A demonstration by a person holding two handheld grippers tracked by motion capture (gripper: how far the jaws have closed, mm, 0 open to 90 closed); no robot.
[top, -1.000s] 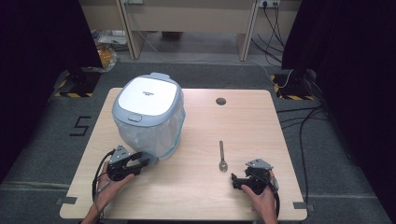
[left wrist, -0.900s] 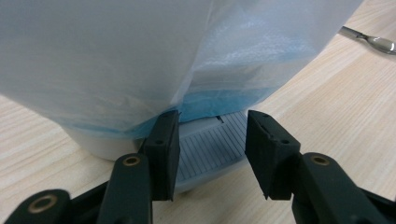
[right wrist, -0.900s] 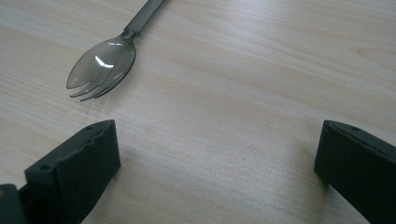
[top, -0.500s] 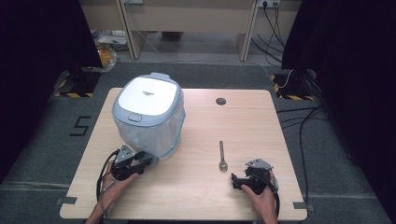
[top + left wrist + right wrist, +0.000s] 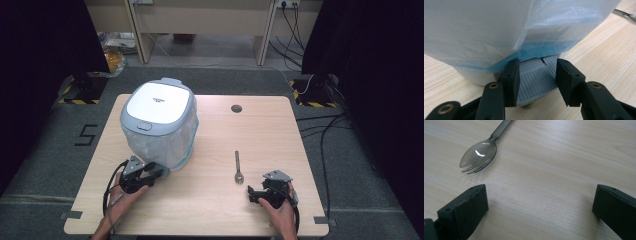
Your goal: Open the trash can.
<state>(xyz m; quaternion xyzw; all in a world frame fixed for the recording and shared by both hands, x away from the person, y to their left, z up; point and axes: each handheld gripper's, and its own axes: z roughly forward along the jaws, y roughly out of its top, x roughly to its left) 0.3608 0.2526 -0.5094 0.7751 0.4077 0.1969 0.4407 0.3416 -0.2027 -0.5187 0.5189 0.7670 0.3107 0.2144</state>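
Bin: I'm looking at a lidded grey-and-white bin point(image 5: 159, 122) standing upright on the left half of the table point(image 5: 260, 130), nearer the far edge than the near one, with a translucent liner bag point(image 5: 172, 145) hanging down its sides.

Pedal: in the left gripper view a ribbed grey foot pedal point(image 5: 536, 80) is sticking out from the bin's base, under the bag's blue-tinted hem.

Left gripper: I'm holding my left gripper point(image 5: 159, 171) low near the table's near-left corner, nosing right up to the bin's foot; its jaws are standing partly apart, one on each side of the pedal, and I can't tell if they are touching it. They are clamping nothing.

Spork: a dark translucent spork point(image 5: 238, 168) is lying flat right of the table's middle, toward the near edge, tines pointing at me; in the right gripper view point(image 5: 480, 151) it is sitting beyond my left-hand jaw, apart from it.

Right gripper: I'm resting my right gripper point(image 5: 256, 194) by the near edge toward the right corner, just beside the spork's tined end; its jaws are spread wide with bare wood between them, gripping nothing.

Hole: a small round hole point(image 5: 236, 108) is showing near the middle of the far edge.
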